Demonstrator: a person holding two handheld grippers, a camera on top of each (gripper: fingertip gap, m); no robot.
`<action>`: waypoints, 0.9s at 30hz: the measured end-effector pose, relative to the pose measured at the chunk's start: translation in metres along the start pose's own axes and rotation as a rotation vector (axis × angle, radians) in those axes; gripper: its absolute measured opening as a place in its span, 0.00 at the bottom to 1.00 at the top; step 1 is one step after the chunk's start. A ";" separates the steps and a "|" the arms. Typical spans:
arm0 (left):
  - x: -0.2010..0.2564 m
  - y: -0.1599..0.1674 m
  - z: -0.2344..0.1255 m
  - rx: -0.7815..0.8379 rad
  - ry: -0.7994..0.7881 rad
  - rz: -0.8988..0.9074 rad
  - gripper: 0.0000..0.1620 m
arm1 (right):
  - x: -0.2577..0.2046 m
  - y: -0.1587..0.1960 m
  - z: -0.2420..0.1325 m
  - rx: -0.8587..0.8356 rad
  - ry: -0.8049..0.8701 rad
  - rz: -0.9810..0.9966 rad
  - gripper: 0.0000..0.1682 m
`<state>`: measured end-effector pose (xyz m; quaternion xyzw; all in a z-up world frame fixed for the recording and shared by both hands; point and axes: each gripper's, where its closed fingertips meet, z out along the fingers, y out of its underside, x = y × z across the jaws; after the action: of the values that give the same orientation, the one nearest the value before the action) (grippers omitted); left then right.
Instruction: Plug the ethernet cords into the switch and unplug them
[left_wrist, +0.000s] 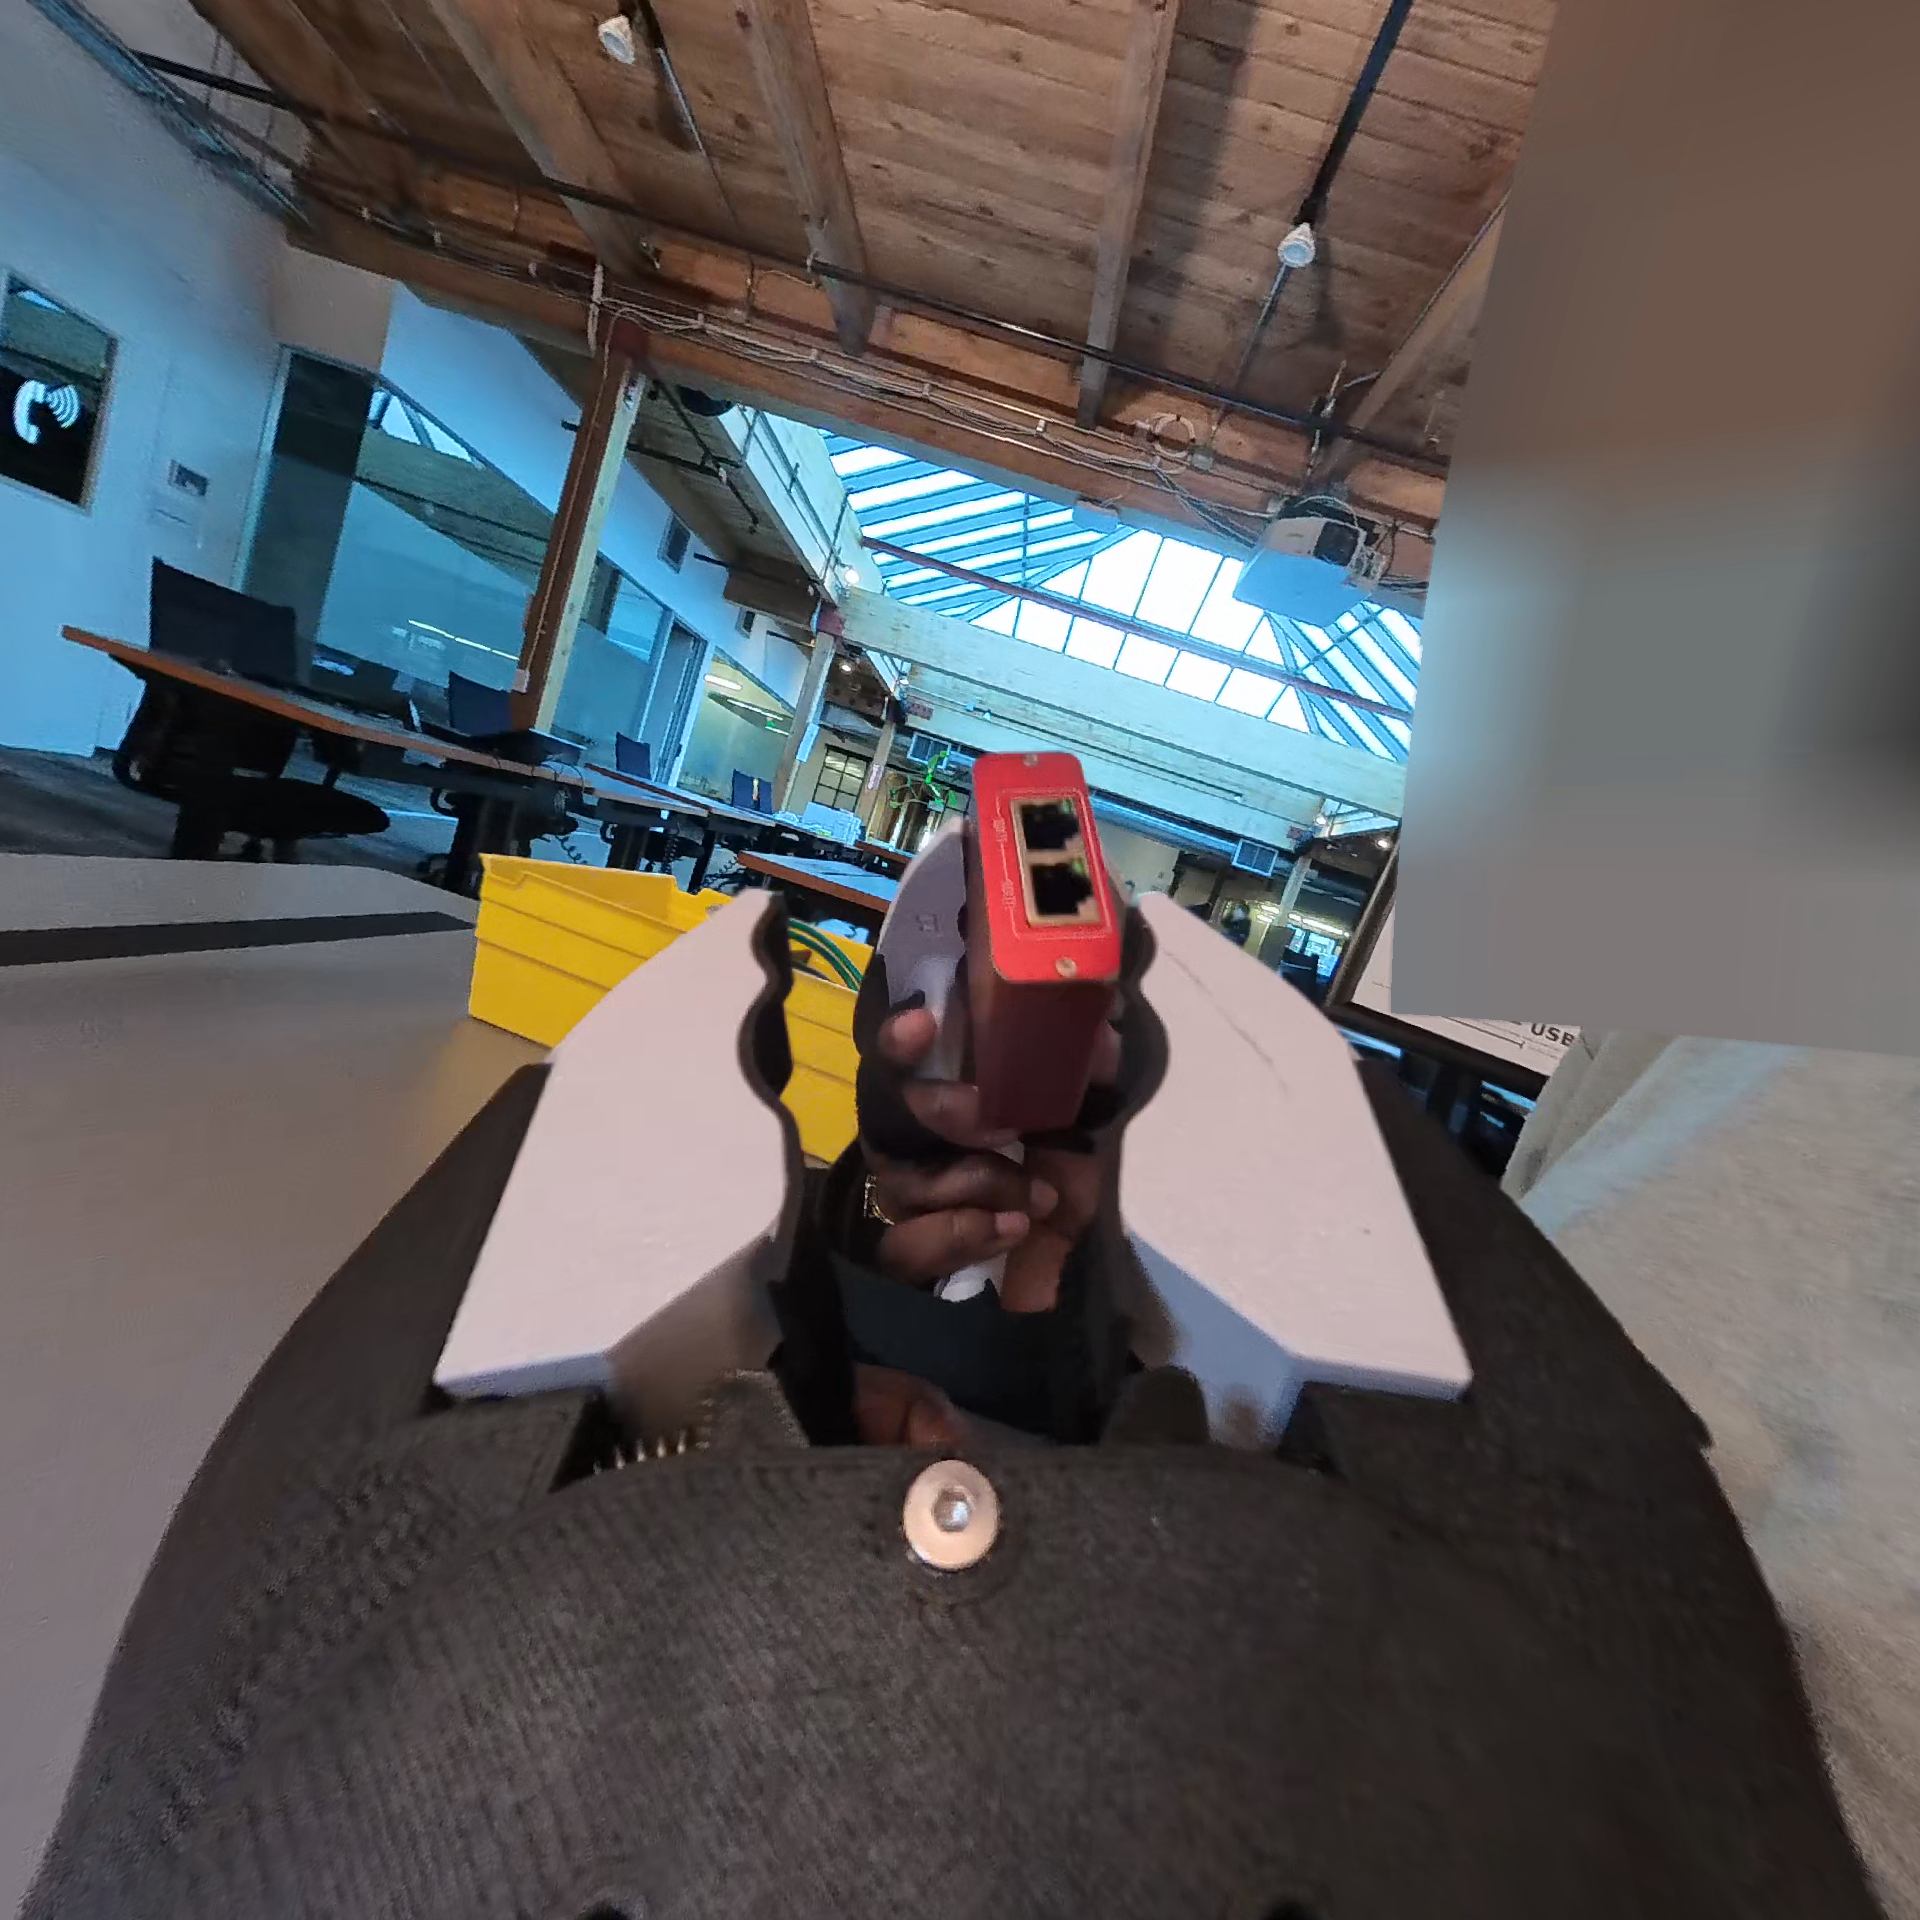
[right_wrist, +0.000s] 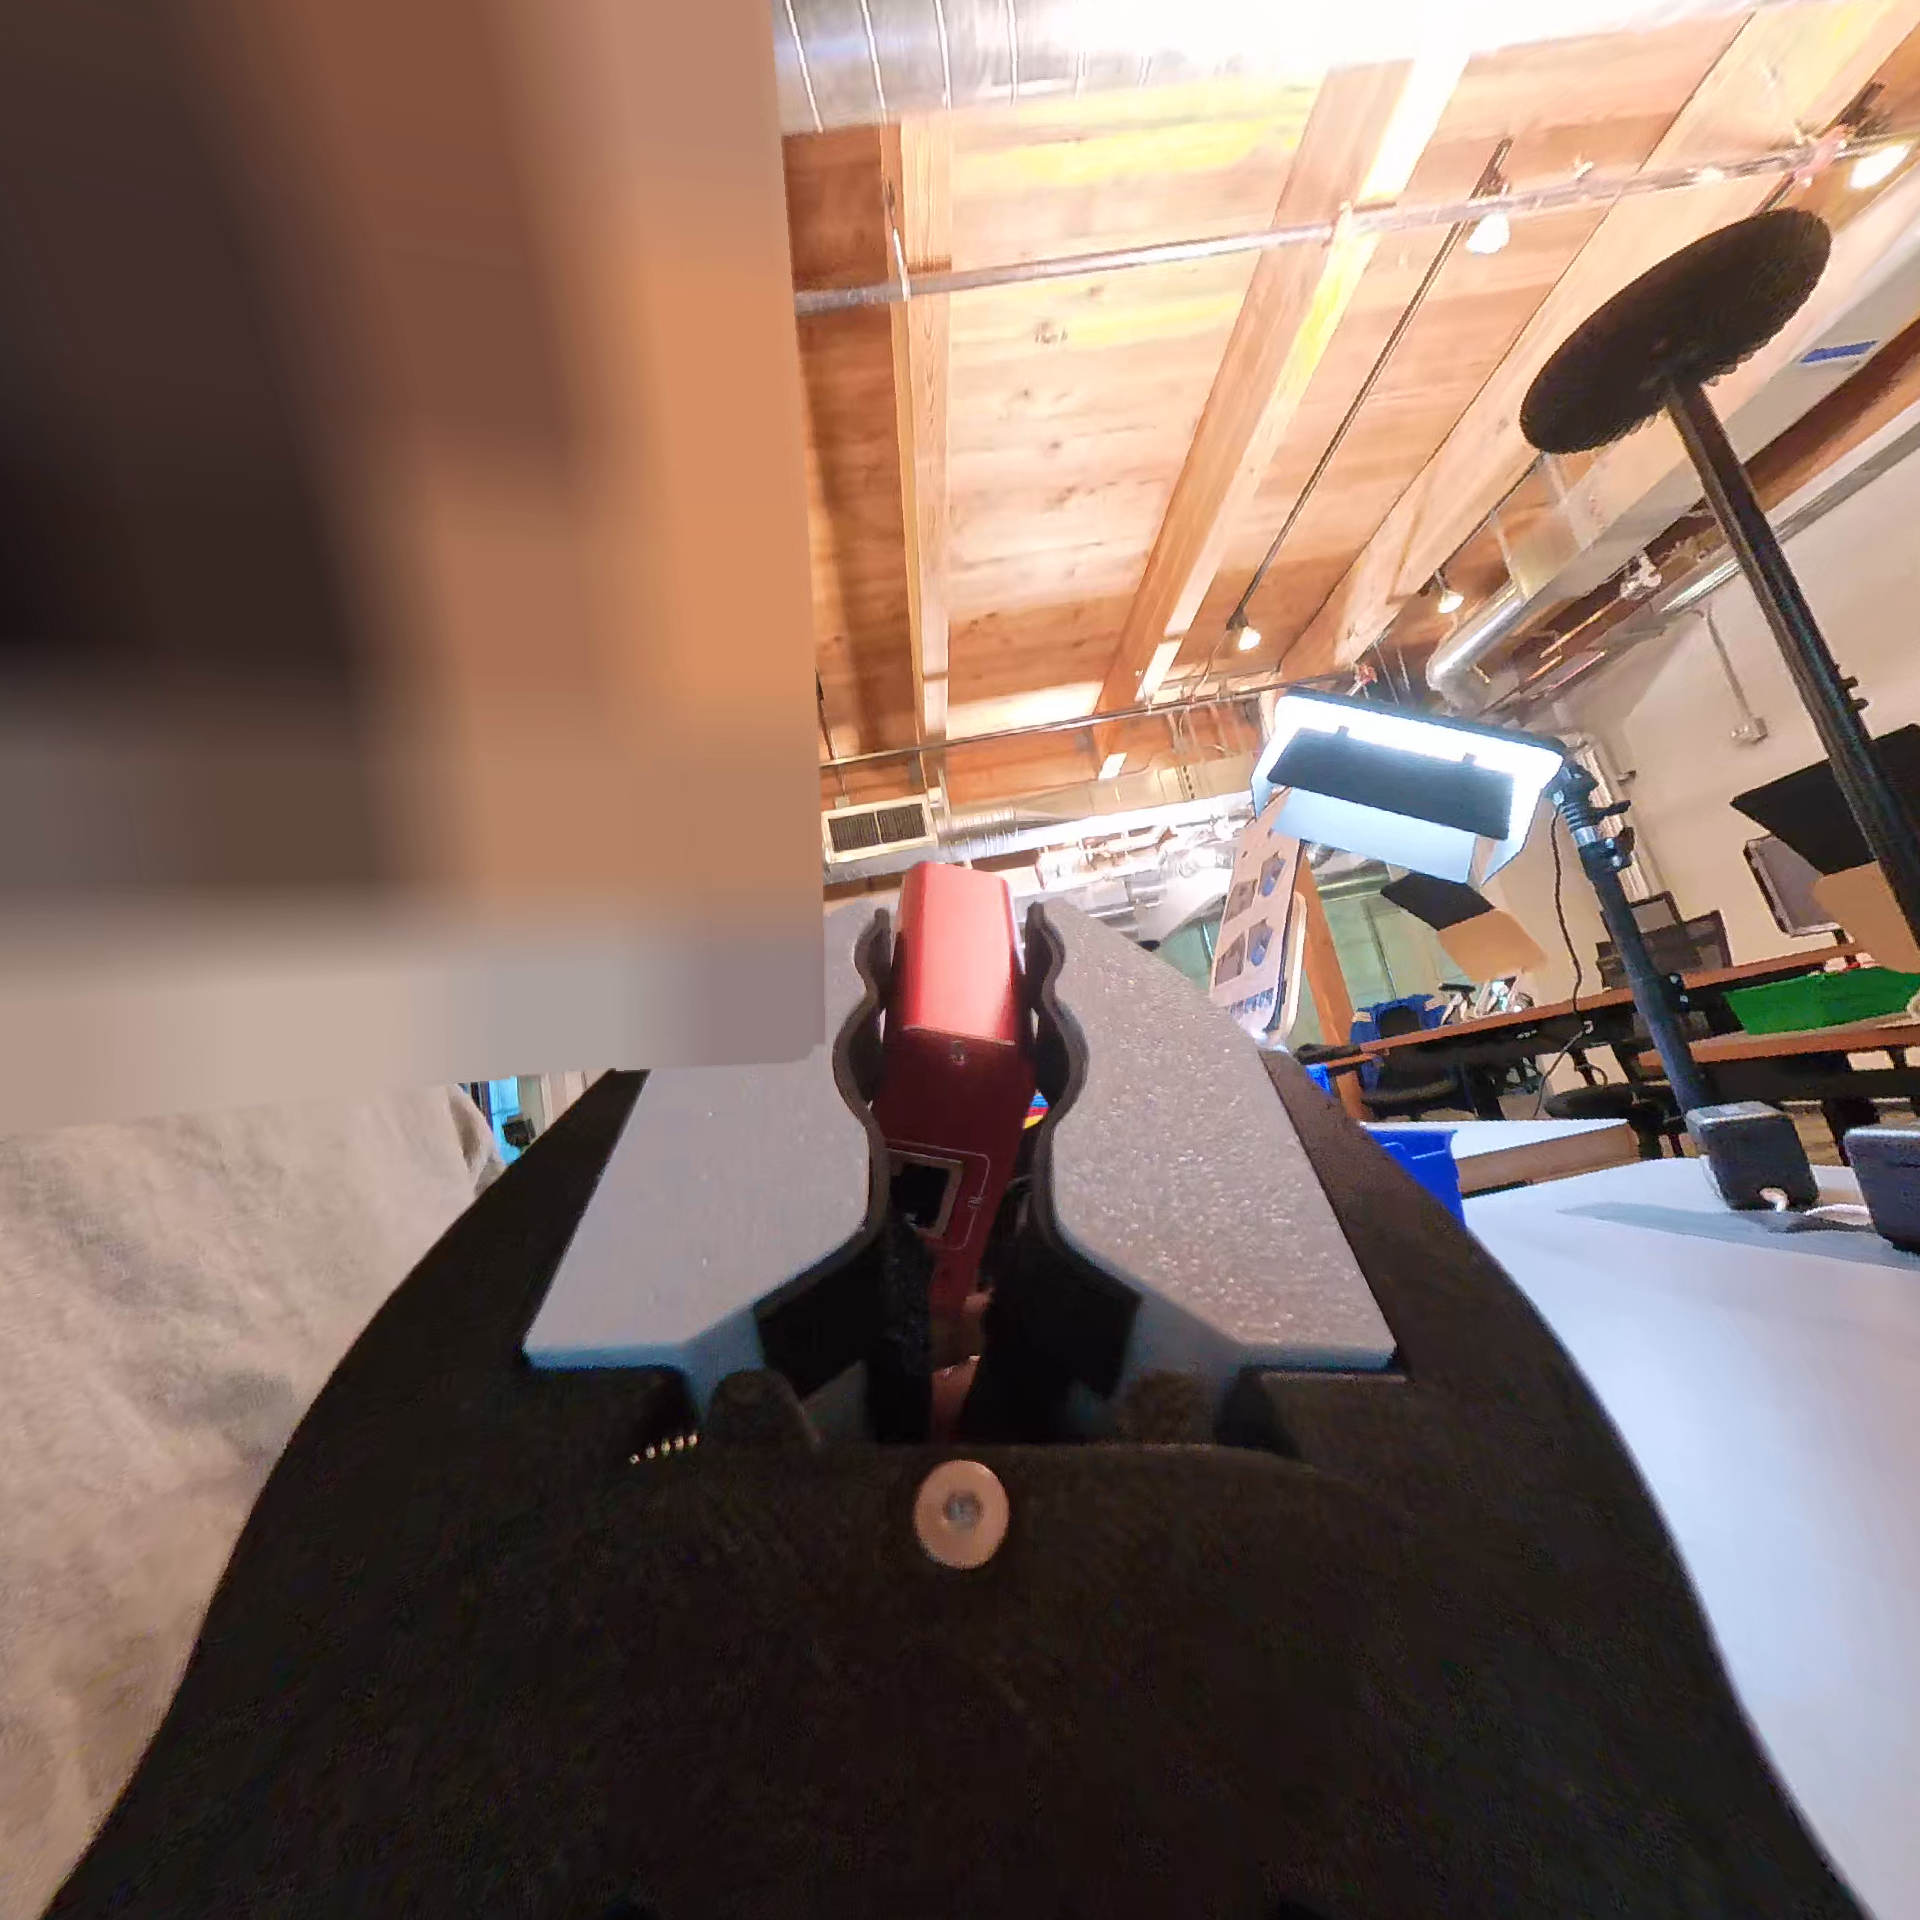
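Note:
A small red switch (left_wrist: 1042, 914) with two empty ports facing me sits between my left gripper's (left_wrist: 956, 935) fingers, close against the right finger (left_wrist: 1247, 1122). A wide gap remains on its left, so this gripper is open. Behind it a hand (left_wrist: 935, 1143) holds the other gripper. In the right wrist view my right gripper (right_wrist: 956, 997) is shut on the red switch (right_wrist: 951, 1029), held tilted up above the table; another empty port (right_wrist: 925, 1184) shows at its near end. Green ethernet cords (left_wrist: 831, 951) lie in a yellow bin (left_wrist: 582, 935) behind.
The grey-white table (left_wrist: 208, 1143) runs left and ahead. In the right wrist view a black light stand (right_wrist: 1766, 582), two small black boxes (right_wrist: 1751, 1153) and a blue bin (right_wrist: 1418, 1153) stand on the table's right. A person's grey garment (right_wrist: 156, 1351) is close by. The gap from one gripper's tips to the other's is roughly 5 centimeters.

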<state>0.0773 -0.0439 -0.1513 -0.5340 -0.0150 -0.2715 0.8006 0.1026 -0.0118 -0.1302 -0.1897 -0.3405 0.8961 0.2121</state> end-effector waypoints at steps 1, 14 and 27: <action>0.001 0.002 0.001 -0.011 0.004 -0.003 0.39 | 0.002 -0.003 0.000 0.023 0.009 -0.003 0.15; 0.008 -0.002 -0.002 0.008 -0.020 0.189 0.16 | 0.005 0.030 0.009 -0.151 -0.004 0.019 0.14; 0.018 0.043 0.007 -0.269 0.049 0.288 0.16 | -0.007 0.060 -0.029 -1.080 -0.096 -0.377 0.18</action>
<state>0.1136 -0.0332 -0.1796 -0.6261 0.1176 -0.1667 0.7526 0.1069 -0.0405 -0.1901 -0.1663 -0.7872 0.5494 0.2254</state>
